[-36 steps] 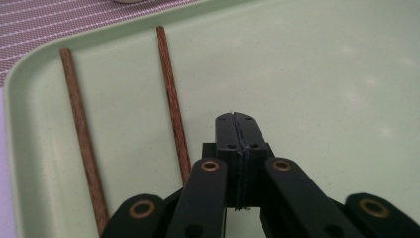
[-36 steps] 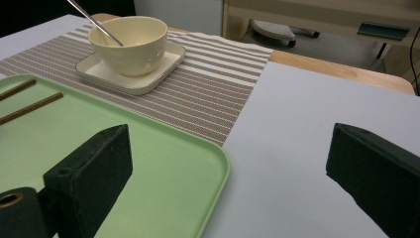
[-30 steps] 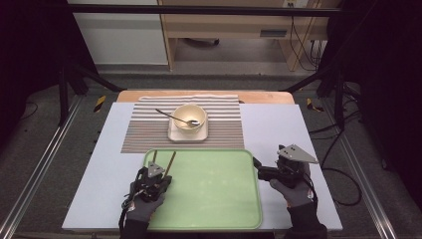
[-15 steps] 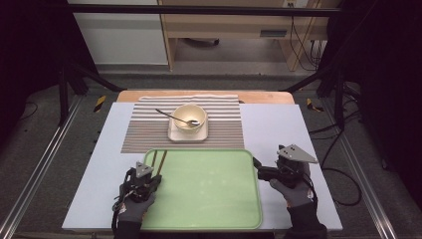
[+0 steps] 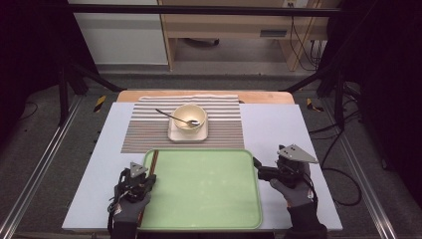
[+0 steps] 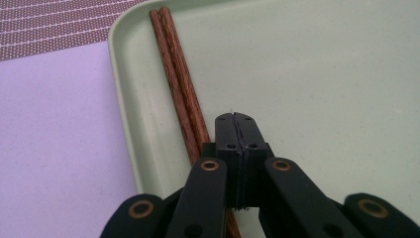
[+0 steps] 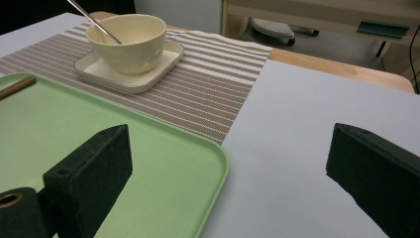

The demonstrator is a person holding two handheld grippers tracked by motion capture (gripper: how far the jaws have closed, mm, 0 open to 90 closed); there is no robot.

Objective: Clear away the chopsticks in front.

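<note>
**Laying chopsticks along the tray's left edge**

Backing the left gripper [image 6: 236, 130] straight off along the sticks should leave them undisturbed. Its jaws are clenched on nothing; the chopsticks [image 6: 179, 84] lie just beside them, flat on the green tray [image 5: 209, 199] against its left rim. The right gripper [image 7: 228, 163] hangs released at the tray's right edge.
</note>
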